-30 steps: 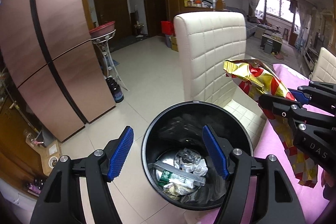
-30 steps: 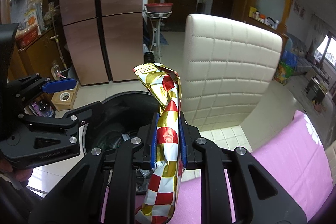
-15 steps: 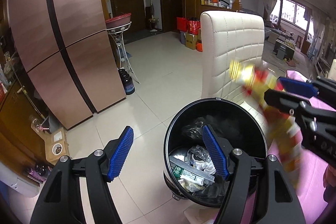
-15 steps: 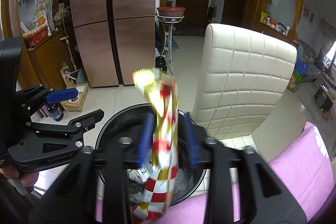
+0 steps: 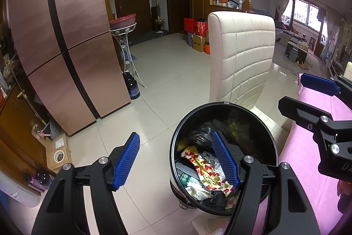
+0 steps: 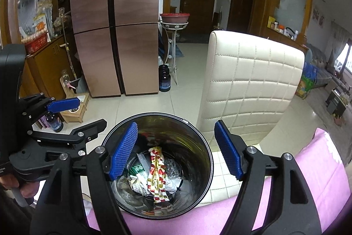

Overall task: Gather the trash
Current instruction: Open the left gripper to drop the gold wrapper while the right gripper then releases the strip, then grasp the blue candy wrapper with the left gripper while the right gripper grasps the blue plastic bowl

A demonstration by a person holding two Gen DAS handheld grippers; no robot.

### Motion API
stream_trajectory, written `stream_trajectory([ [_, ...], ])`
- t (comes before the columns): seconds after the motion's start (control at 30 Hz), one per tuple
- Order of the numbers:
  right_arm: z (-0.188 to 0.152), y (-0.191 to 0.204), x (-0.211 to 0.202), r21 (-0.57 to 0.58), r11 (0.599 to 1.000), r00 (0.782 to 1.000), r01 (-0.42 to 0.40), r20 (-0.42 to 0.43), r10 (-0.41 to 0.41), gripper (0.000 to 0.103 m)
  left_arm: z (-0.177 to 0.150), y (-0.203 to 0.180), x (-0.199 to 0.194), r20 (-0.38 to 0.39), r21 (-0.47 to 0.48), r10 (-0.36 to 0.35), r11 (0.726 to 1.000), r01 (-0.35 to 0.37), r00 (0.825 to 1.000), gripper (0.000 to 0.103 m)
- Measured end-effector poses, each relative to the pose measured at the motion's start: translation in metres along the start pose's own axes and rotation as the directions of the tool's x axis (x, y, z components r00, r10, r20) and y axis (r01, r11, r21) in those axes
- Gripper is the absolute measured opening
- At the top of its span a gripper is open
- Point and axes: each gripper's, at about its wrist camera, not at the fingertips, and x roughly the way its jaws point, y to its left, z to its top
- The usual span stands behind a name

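- While both tools hang above it, the trash bin (image 6: 204, 147) stands on the tiled floor, touching the edge of the pink cloth (image 6: 308, 180); a black round tub with a shiny inner wall, open at the top.
- Item: wrapper (image 6: 156, 173), red, gold and white checks, foil-like. Lies inside the bin on top of the other rubbish, long axis running from 12 to 6 o'clock in the right wrist view; in the left wrist view the same wrapper (image 5: 206, 171) slants from 10 toward 4 o'clock.
- Handling, as a judgement: very light, thin, crinkly and limp; likely slippery on its glossy face; not fragile. It would fold rather than resist. Best taken across a flat middle stretch or a crimped end, pinched fully shut.
- Other contents: a green-and-white packet (image 6: 137, 170) at 9 o'clock of the wrapper, clear crumpled film (image 6: 170, 166) at 3 o'clock. All look soft and light.
- Right gripper (image 6: 176, 149): released, blue pads (image 6: 123, 149) spread wide, nearly spanning the bin mouth; holds nothing, touches nothing visible. Wrapper sits well below, between the fingers in view.
- Left gripper (image 5: 176, 160): likewise spread wide and empty; its right pad overlaps the bin's mouth in view, but contact cannot be told.
- Surroundings: cream quilted chair (image 6: 253, 85) at 1 o'clock of the bin; copper-coloured fridge (image 6: 114, 21) at 11 o'clock.
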Motion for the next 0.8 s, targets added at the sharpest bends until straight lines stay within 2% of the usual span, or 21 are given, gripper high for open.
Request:
stream_trajectory([
  [0.5, -0.006, -0.003, -0.023, 0.014, 0.999, 0.999, 0.039, 0.009, -0.039, 0.073, -0.002, -0.015, -0.017, 0.026, 0.029, -0.042, 0.999, 0.042, 0.999, 0.067],
  [0.8, -0.015, -0.008, -0.048, 0.04, 0.995, 0.995, 0.094, 0.024, -0.095, 0.078, -0.002, -0.03, -0.027, 0.037, 0.06, -0.093, 0.994, 0.091, 0.995, 0.067],
])
